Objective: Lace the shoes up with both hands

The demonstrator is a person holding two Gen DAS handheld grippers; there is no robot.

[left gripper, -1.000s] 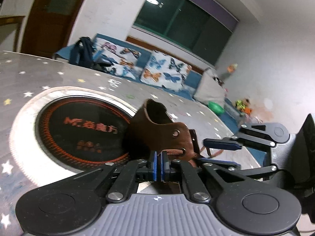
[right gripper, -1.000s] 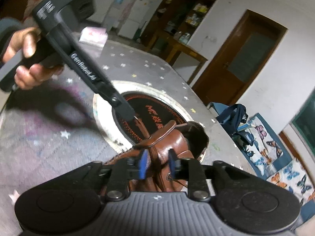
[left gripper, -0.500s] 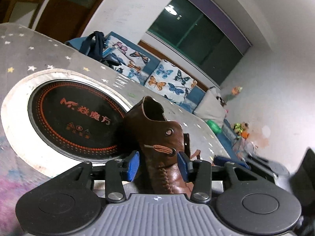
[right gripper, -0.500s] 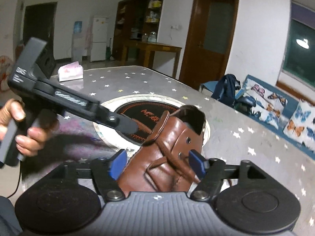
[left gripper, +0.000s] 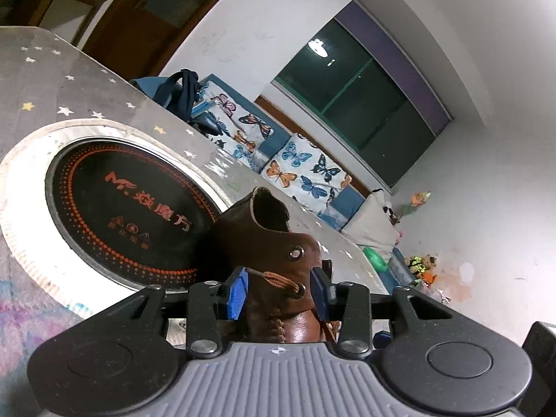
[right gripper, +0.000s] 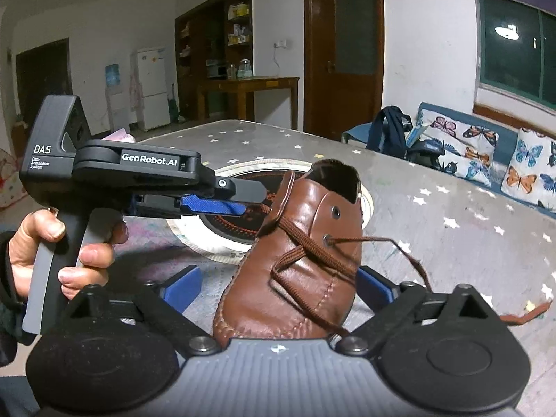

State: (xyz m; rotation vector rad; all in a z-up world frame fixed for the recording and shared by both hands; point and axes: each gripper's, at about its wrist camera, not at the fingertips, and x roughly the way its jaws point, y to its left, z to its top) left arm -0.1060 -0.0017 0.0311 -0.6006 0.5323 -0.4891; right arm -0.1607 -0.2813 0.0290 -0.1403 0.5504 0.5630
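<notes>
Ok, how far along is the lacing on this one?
Done: the lace crosses the lower eyelets of the brown shoe. In hand: nothing; the left gripper and right gripper have both just been opening, the shoe between their pads, no lace gripped. Left: the top eyelet is empty and a loose end trails over the table, untied.

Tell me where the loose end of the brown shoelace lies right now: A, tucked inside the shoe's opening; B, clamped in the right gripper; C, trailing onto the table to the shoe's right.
C: in the right wrist view the shoelace runs from an eyelet of the shoe down onto the table.
</notes>
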